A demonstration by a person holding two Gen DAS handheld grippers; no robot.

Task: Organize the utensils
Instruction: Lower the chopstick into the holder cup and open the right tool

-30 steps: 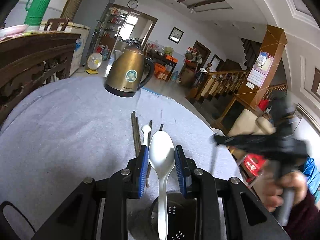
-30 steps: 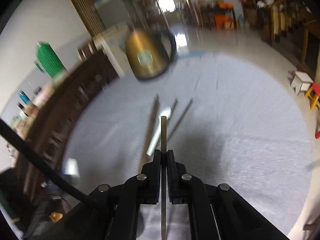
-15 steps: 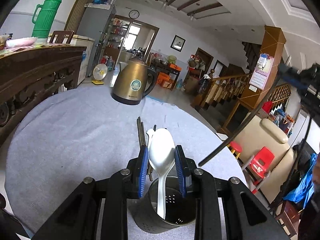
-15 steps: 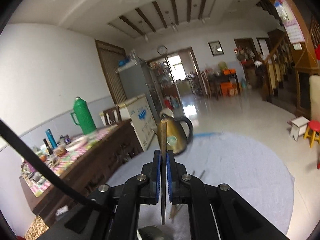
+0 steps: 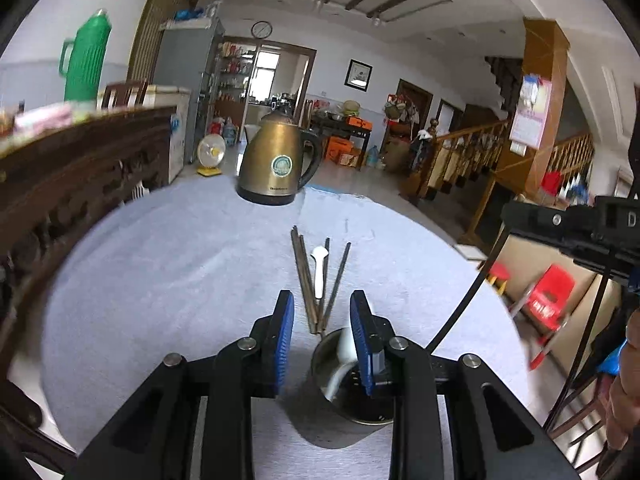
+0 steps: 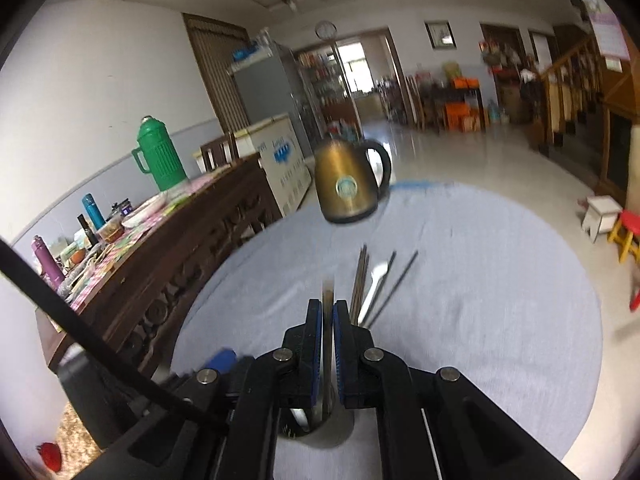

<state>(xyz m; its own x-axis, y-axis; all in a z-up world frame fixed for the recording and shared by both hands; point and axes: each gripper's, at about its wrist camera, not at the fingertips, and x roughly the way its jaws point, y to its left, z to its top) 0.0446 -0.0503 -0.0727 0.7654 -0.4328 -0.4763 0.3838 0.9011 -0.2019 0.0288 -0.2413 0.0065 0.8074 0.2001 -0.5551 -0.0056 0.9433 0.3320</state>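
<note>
The round table (image 5: 168, 264), covered in a pale grey-blue cloth, fills the lower half of both wrist views. At its far edge, upper centre of the left wrist frame, stands a bronze electric kettle (image 5: 278, 164) with a dark handle. A carved dark wooden sideboard (image 5: 76, 168) runs along the left of the frame, with a green thermos jug (image 5: 86, 62) on top in the upper left.

In the bottom centre of the left wrist view the left gripper (image 5: 322, 334) has its blue-padded jaws apart and opening, with nothing between them. Just below and right of the jaws sits a metal perforated utensil holder (image 5: 352, 392), partly hidden behind the right-hand jaw; a large white spoon (image 5: 342, 360) leans inside it, bowl upward.

At the bottom centre of the right wrist view the right gripper (image 6: 327, 322) has its jaws nearly together and just starting to open, a thin dark chopstick (image 6: 327, 300) standing upright between the pads, its lower end reaching toward the holder's rim below; motion blur keeps me from telling whether the pads press it.

On the cloth at mid frame lie several dark chopsticks (image 5: 304, 276) side by side, and among them a small white spoon (image 5: 319, 268)
</note>
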